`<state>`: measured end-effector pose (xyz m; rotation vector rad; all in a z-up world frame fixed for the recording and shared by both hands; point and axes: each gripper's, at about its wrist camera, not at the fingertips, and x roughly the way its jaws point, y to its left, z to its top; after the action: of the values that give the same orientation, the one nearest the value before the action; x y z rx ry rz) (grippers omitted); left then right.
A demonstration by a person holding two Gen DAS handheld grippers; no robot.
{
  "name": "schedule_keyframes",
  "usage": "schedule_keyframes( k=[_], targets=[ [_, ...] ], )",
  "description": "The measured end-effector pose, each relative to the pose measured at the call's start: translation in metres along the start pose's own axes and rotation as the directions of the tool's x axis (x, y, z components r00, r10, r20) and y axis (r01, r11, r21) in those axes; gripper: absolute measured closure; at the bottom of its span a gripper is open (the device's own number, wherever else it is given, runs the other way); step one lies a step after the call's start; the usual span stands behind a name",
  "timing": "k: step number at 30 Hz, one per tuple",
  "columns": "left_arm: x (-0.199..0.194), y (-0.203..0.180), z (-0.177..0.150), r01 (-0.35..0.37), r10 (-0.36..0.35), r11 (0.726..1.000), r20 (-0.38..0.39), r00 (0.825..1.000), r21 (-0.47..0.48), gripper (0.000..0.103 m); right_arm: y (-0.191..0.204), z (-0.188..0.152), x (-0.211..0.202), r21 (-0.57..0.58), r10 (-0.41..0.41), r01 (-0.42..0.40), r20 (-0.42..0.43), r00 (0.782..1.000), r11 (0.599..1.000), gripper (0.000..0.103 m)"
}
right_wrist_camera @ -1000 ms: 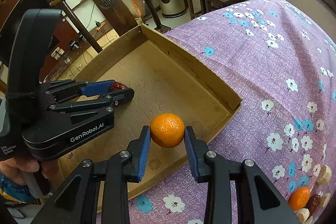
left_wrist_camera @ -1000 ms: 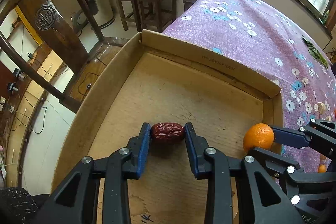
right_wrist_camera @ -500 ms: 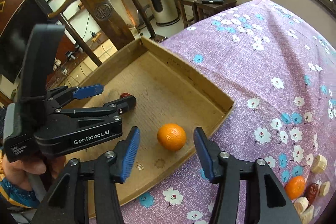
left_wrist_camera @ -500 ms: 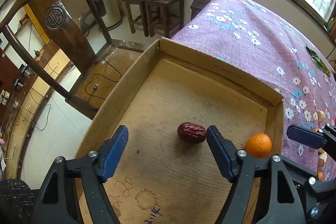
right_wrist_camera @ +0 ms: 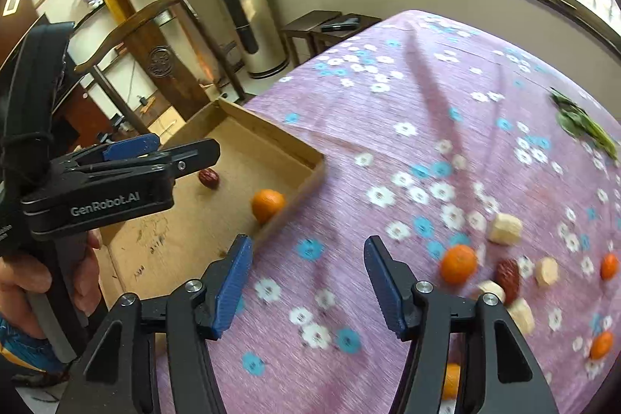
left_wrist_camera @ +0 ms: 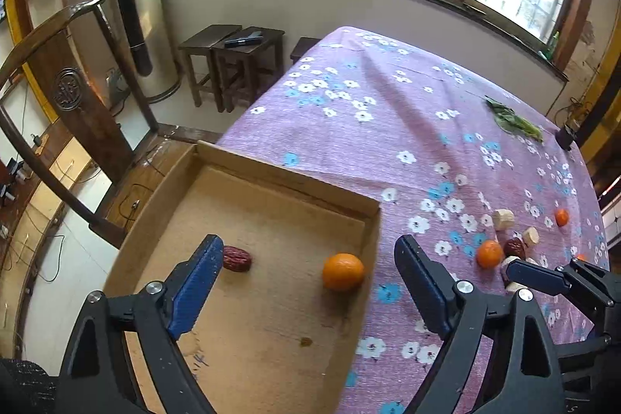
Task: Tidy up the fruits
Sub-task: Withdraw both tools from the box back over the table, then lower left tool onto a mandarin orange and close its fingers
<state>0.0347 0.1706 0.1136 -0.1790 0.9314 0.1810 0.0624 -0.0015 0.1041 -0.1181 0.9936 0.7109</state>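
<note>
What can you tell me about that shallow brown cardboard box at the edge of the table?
The shallow brown cardboard box is an open, lidless tray with low walls, lying flat on the purple flowered tablecloth at the table's edge. Its floor looks worn, with dark stains and pen scribbles. Inside rest a wrinkled dark red date and a round orange tangerine, apart from each other, the tangerine close to the right wall. Neither gripper touches the box.

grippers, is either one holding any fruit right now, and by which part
Nothing is held. The left gripper and right gripper are both open and empty. The orange and the red date lie loose in the cardboard box.
</note>
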Motion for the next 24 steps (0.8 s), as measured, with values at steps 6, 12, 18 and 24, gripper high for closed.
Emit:
schedule_keyframes(
  k=[6,12,18,24],
  targets=[
    [0.002,-0.044,-0.017,0.067,-0.064,0.996,-0.050,0.997,0.063,0.014,-0.038,-0.034,-0.031,0.071,-0.066,0.065,0.012,0.998,0.995,0.037],
    [0.000,-0.080,-0.035,0.098,-0.088,0.987,-0.084,0.993,0.130,0.014,-0.081,-0.073,-0.056,0.153,-0.124,0.122,0.002,0.992,0.981,0.036],
    [0.004,-0.104,-0.050,0.127,-0.109,0.981,-0.120,0.987,0.149,0.014,-0.113,-0.103,-0.070,0.212,-0.156,0.159,-0.030,0.987,0.964,0.036],
    [0.003,-0.132,-0.060,0.138,-0.115,0.972,-0.130,0.985,0.190,0.014,-0.129,-0.119,-0.077,0.237,-0.161,0.166,-0.041,0.986,0.957,0.036]
  ],
)
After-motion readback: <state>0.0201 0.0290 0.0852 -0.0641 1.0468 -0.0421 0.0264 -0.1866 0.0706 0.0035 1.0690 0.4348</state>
